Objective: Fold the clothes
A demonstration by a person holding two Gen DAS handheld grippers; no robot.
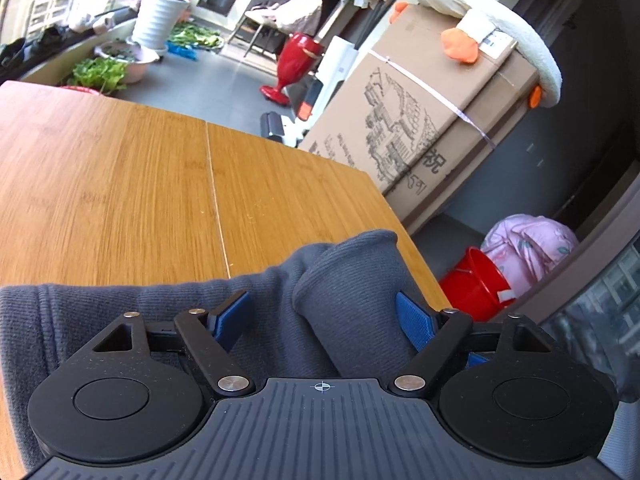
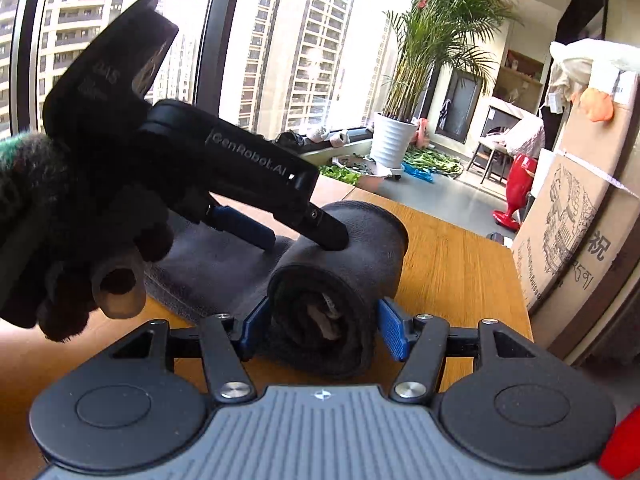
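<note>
- Between our right tool's [image 2: 323,330] blue pads [image 2: 394,334], at 6 o'clock in the right wrist view, sits the open end of a rolled grey garment [image 2: 340,264]; the pads stand apart on either side of the roll, one close to each flank, released rather than clenched.
- Our left tool [image 1: 323,322] likewise stands spread, its blue pads [image 1: 414,326] wide apart over the same grey cloth [image 1: 192,312], with the raised roll lying between them toward 1 o'clock.
- From the right wrist view, our left tool [image 2: 308,234] comes in from 10 o'clock; one finger presses on top of the roll, the other hangs just beside it over the flat part of the cloth.
- Our left hand [image 2: 68,256], in a dark fuzzy glove, holds that tool's handle at 9 o'clock.
- We see the garment lying near the right edge of the wooden bench [image 1: 120,184], partly rolled, the rest spread flat toward 9 o'clock.
- Beyond the bench at 2 o'clock stands a large cardboard box [image 1: 420,128]; a red bucket [image 1: 476,284] sits on the floor at 3 o'clock.
- Farther off at 12 o'clock we see a white planter [image 2: 390,142] with a tall palm by the window.
</note>
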